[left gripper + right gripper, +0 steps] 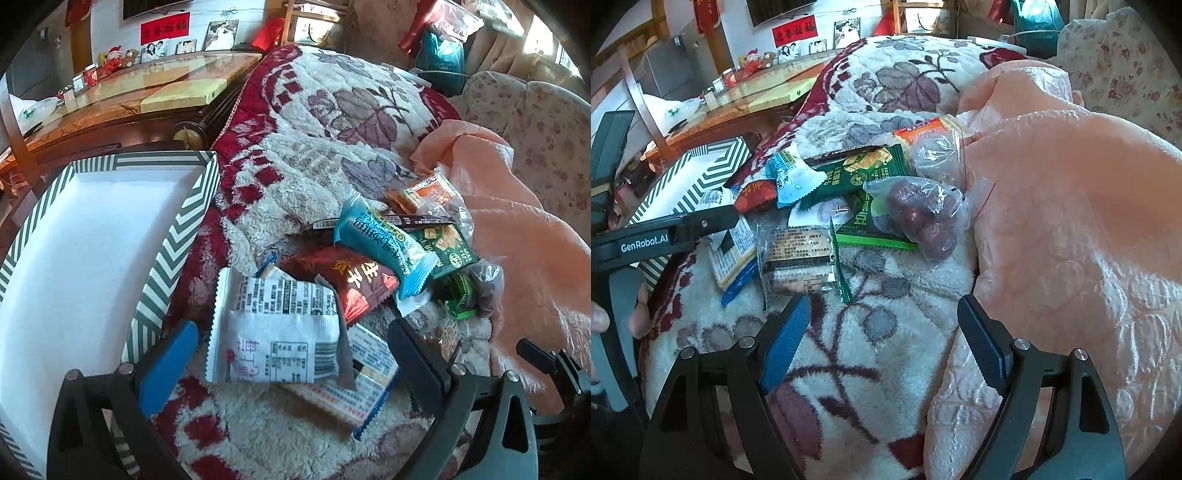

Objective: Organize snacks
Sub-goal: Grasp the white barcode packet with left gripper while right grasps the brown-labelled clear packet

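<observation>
A pile of snack packets lies on a fleecy floral blanket [314, 147]. In the left wrist view my left gripper [291, 339] is open, its fingers either side of a white packet [275, 336], not closed on it. Behind it lie a red packet [343, 280], a light blue packet [384, 243] and a green packet [443, 243]. An empty white box with green striped walls [184, 221] stands to the left. In the right wrist view my right gripper [882, 310] is open and empty, just short of a clear cracker packet [798, 258] and a bag of red dates [919, 214].
A pink quilt [1071, 221] is bunched on the right of the pile. A wooden table with a glass top [147, 92] stands behind the box. The left gripper's body [665, 232] shows at the left of the right wrist view, over the pile.
</observation>
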### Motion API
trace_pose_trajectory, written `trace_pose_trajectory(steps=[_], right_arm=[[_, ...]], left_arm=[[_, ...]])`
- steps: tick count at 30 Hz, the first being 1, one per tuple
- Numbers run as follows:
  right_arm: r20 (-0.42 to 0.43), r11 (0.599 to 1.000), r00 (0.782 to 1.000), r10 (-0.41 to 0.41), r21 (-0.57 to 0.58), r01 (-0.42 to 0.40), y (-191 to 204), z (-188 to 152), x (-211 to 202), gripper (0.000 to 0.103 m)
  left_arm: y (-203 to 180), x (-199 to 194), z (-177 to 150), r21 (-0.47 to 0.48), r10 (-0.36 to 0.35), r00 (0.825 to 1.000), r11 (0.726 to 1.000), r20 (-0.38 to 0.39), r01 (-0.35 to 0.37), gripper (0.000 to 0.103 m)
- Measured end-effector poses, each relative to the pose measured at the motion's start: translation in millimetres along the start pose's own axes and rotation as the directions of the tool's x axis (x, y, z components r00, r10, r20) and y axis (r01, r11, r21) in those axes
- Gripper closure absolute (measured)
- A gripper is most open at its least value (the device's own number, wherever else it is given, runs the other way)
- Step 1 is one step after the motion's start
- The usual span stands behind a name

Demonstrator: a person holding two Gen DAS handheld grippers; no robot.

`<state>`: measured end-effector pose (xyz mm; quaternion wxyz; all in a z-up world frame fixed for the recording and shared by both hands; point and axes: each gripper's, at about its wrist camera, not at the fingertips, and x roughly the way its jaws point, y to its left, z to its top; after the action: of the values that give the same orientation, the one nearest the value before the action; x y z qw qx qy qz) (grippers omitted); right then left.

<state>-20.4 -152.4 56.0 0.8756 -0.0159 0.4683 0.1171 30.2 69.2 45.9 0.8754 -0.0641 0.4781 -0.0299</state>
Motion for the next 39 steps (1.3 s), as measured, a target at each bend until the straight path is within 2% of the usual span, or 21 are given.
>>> trace_pose_trajectory(steps=[4, 8, 12, 17, 22, 26, 31, 32, 34, 35, 37, 39], right_arm=[[-0.011, 1.0, 1.0, 0.007, 0.001, -0.006, -0.3, 0.1, 1.5, 0.021], [-0.022, 1.0, 1.0, 0.013, -0.002, -0.013, 0.3, 0.4, 5.7, 0.021], [-0.019, 0.998, 0.998, 0.061, 0.005, -0.061, 2.1, 3.1, 7.9, 0.021], [-0.036, 0.993, 0.992, 0.117, 0.001, -0.118, 12.9, 12.7, 17.4, 0.021], [-0.063, 0.986, 0.988, 0.141, -0.077, -0.145, 31.8, 23.4, 28.1, 0.021], [-0.125, 0.979, 0.983, 0.134, -0.139, -0.151, 41.8, 27.7, 45.8, 0.021], [-0.126, 0.977, 0.974, 0.187, -0.078, -0.197, 34.8, 32.7, 55.0, 0.021], [-0.122, 0.975, 0.972, 0.202, -0.064, -0.211, 32.7, 32.5, 54.7, 0.022], [-0.121, 0.972, 0.969, 0.215, -0.068, -0.224, 31.4, 30.8, 52.3, 0.036], [-0.124, 0.973, 0.97, 0.209, -0.077, -0.219, 31.8, 29.5, 50.7, 0.048], [-0.136, 0.972, 0.969, 0.204, -0.093, -0.218, 34.0, 27.0, 48.7, 0.051], [-0.143, 0.971, 0.969, 0.201, -0.101, -0.217, 34.8, 24.9, 47.8, 0.053]], left_arm=[[4.0, 3.3, 4.5, -0.003, 0.0, 1.0, 1.0, -0.008, 0.0, 0.0], [6.3, 7.6, 7.6, -0.003, -0.015, 0.999, 1.0, -0.032, 0.015, 0.017], [5.3, 6.8, 7.7, 0.005, -0.025, 0.999, 1.0, -0.028, 0.025, 0.023], [6.9, 6.1, 9.5, 0.0, -0.036, 0.999, 0.999, -0.029, 0.036, 0.024], [6.6, 8.0, 10.2, 0.002, -0.036, 0.999, 0.999, -0.033, 0.036, 0.023], [6.3, 10.5, 11.3, 0.013, -0.038, 0.999, 0.999, -0.038, 0.038, 0.023], [2.7, 13.9, 13.2, 0.026, -0.033, 0.998, 0.999, -0.046, 0.034, 0.023], [2.2, 14.0, 13.5, 0.028, -0.033, 0.998, 0.999, -0.047, 0.035, 0.024], [1.7, 12.7, 13.3, 0.03, -0.026, 0.999, 0.999, -0.039, 0.028, 0.031], [2.2, 11.1, 13.0, 0.029, -0.023, 0.999, 0.999, -0.035, 0.024, 0.037], [4.3, 7.3, 12.8, 0.018, -0.027, 0.999, 0.999, -0.028, 0.028, 0.046], [6.0, 4.0, 12.5, 0.015, -0.03, 0.999, 0.999, -0.029, 0.03, 0.047]])
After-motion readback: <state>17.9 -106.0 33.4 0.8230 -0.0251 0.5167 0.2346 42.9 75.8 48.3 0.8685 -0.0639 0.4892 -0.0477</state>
